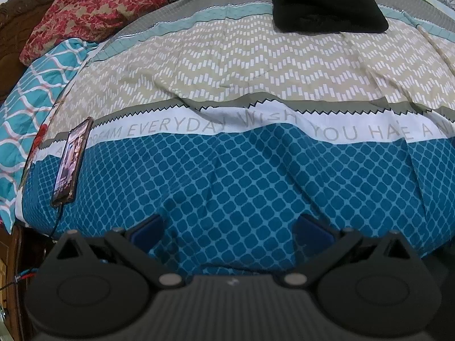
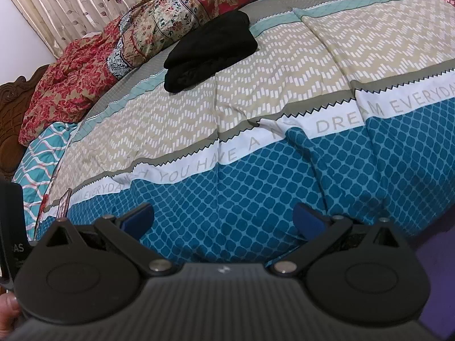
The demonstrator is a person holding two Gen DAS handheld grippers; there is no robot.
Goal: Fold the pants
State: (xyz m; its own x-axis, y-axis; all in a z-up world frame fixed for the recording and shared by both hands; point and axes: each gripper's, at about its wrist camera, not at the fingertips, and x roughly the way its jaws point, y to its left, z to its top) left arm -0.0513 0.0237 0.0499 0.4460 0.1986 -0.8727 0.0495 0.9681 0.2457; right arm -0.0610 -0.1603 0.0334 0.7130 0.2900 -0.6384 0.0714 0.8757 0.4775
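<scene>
On bedspread, folded pants crosswise

Two handheld grippers — left gripper and right gripper — matte black ribbed bodies, silver pivot screws, blue finger pads.

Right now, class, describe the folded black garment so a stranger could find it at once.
Start at the bed's patterned bedspread with blue, white and beige bands. Look to the far side, where beige meets the grey stripe, below the red floral quilt. There lies the folded black garment, the only plain, dark, neatly stacked thing.
</scene>
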